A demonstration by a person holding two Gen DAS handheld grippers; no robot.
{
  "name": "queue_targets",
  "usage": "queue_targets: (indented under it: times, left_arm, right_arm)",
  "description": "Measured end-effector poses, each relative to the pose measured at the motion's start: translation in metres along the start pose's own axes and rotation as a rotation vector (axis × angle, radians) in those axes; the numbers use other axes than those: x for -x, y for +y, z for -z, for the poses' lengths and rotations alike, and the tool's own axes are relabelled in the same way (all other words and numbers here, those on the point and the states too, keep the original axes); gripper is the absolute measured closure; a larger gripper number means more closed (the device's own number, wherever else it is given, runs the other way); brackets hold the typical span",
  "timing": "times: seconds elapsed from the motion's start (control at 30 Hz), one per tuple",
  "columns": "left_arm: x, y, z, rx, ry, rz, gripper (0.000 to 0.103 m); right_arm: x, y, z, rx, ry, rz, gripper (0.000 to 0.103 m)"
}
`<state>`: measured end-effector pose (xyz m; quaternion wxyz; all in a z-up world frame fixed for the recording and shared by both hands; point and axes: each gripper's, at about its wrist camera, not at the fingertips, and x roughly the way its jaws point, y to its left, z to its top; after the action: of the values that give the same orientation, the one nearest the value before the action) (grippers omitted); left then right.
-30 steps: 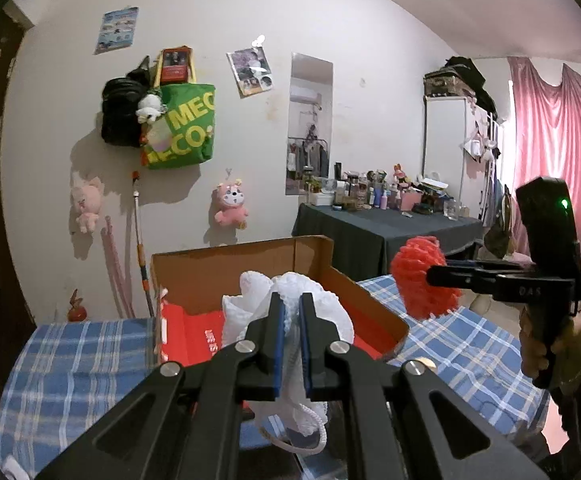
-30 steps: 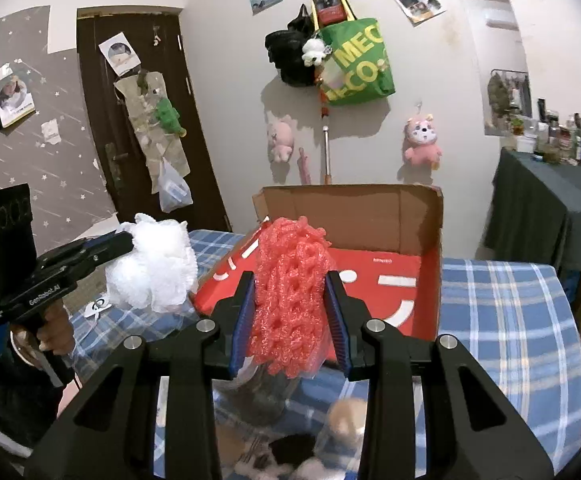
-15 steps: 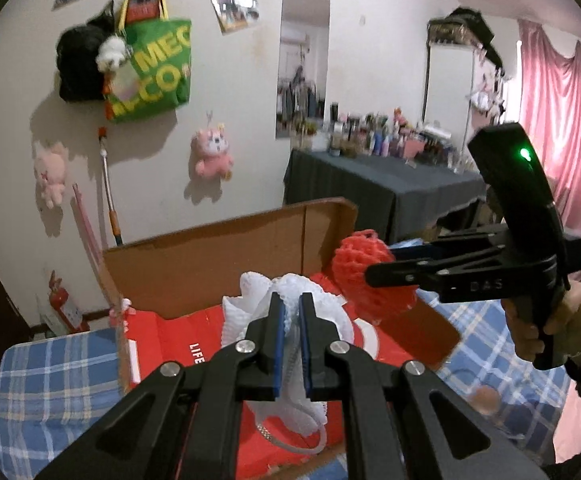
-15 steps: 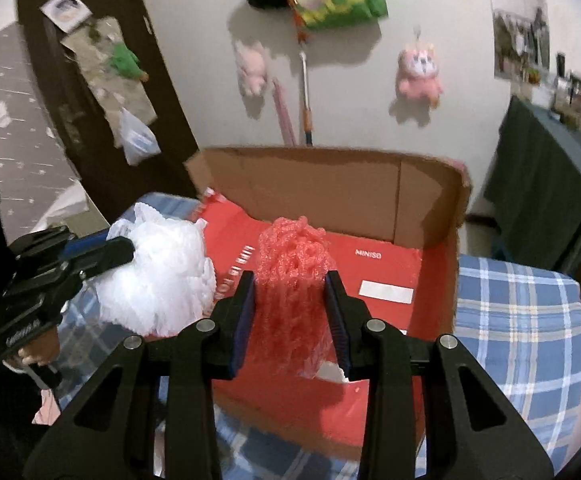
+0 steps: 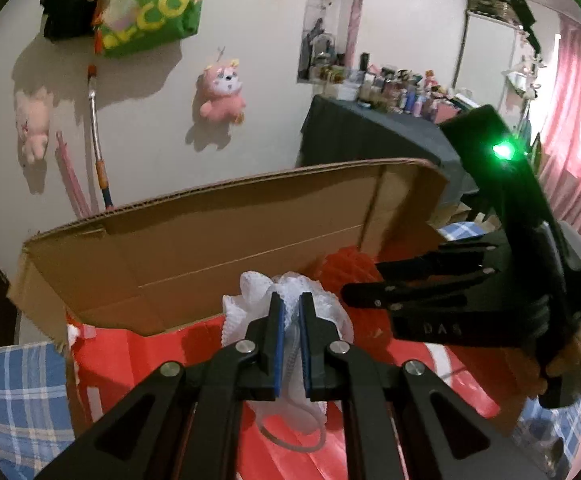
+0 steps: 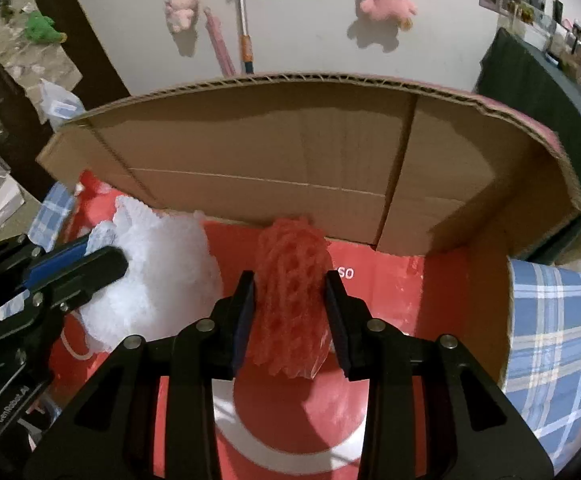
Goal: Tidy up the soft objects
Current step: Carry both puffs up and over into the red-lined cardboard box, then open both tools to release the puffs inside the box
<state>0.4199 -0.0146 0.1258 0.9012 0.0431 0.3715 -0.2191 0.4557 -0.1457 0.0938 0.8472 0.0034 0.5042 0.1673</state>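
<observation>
My left gripper (image 5: 290, 312) is shut on a white mesh bath pouf (image 5: 322, 304) and holds it inside the open cardboard box (image 5: 210, 240) over its red floor. The pouf also shows in the right wrist view (image 6: 162, 264), at the left. My right gripper (image 6: 290, 288) is shut on a red foam net sleeve (image 6: 290, 296), also inside the box (image 6: 290, 152) near the back wall. In the left wrist view the red sleeve (image 5: 346, 268) sits just right of the pouf, with the right gripper (image 5: 374, 280) beside it.
The box stands on a blue plaid tablecloth (image 6: 550, 320). Its tall brown back flap rises behind both grippers. Pink plush toys (image 5: 222, 92) and a green bag (image 5: 158, 4) hang on the wall. A dark table with bottles (image 5: 390, 120) stands at back right.
Both grippers have moved forward and down into the box with their loads. The pouf and the red sleeve now sit side by side near the back wall.
</observation>
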Motion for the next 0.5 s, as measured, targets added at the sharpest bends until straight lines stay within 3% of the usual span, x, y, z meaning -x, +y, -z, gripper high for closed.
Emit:
queue_targets:
  times: [0.27,0.5]
  left_arm:
    - [-0.018,0.009,0.001,0.013,0.026,-0.03,0.095]
    - [-0.019,0.013,-0.001,0.008,0.031,-0.048,0.087]
  right_arm:
    - [-0.032,-0.005,-0.01,-0.028,0.061,0.042,0.067]
    - [-0.03,-0.006,-0.011,-0.023,0.055,0.055,0.065]
